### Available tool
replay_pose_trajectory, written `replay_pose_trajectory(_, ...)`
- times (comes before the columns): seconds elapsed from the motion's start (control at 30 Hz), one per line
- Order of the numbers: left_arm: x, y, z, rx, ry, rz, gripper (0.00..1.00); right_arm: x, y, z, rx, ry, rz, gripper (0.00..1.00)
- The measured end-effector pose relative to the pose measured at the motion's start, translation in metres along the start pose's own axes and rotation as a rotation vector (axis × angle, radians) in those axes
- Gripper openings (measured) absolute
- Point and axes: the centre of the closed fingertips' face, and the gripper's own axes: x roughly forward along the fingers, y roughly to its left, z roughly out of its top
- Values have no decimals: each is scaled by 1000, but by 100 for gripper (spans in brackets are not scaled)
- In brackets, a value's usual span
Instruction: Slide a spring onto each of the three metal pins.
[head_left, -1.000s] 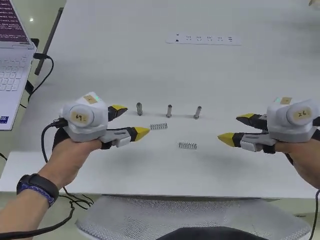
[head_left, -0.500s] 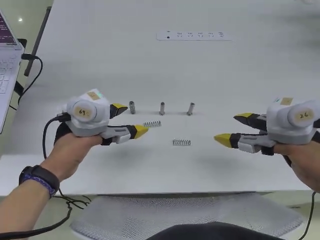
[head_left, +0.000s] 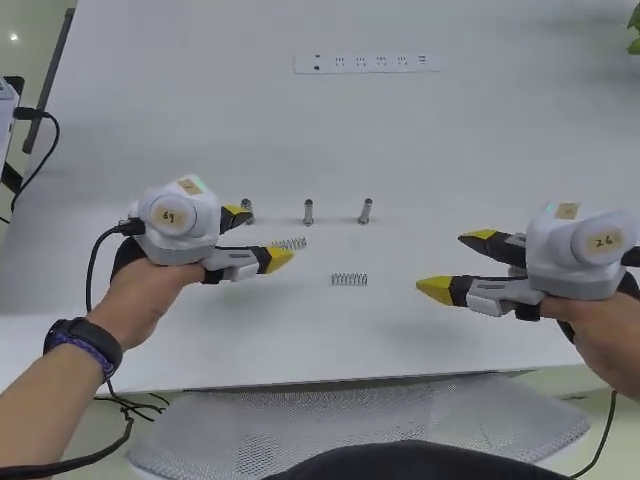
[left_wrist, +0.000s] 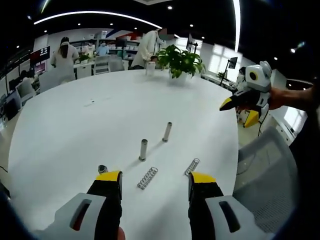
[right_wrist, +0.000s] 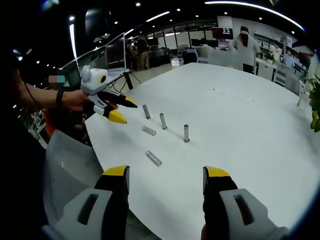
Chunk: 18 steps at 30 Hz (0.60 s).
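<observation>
I hold the left gripper at the left of the white table, jaws spread, nothing between them. Its far jaw tip sits just beside the left pin. The middle pin and right pin stand upright and bare. One loose spring lies by the left gripper's near jaw tip. A second spring lies nearer, between the grippers. The right gripper hovers at right, jaws spread, empty.
</observation>
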Motion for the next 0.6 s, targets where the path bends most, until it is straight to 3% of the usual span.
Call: replay_pose_trajectory(0.6, 20, 5, -12, 10, 52, -21, 46, -6, 4, -9, 13, 10, 7, 61)
